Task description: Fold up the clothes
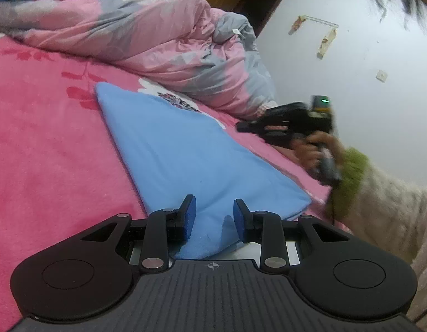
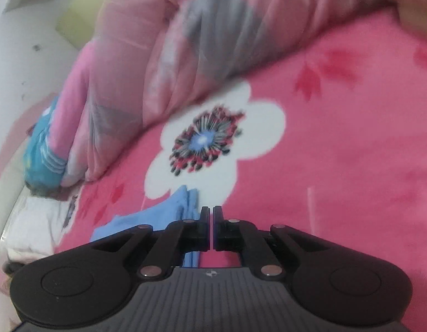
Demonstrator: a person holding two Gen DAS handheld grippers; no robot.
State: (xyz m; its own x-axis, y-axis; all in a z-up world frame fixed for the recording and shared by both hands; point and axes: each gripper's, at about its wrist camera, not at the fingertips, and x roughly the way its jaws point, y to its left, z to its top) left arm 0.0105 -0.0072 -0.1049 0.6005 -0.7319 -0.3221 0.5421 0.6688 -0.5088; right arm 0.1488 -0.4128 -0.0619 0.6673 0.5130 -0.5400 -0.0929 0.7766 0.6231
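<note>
Clothes (image 1: 185, 149): blue, folded flat.

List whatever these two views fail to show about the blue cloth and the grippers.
- Blue cloth, left wrist view: its near end runs under the left gripper, so contact with the pads is unclear.
- Blue cloth, right wrist view: mostly hidden behind the right gripper.
- Right gripper, left wrist view: motion-blurred, fingertips indistinct.
- Quilt, right wrist view: blurred, pattern unreadable.
</note>
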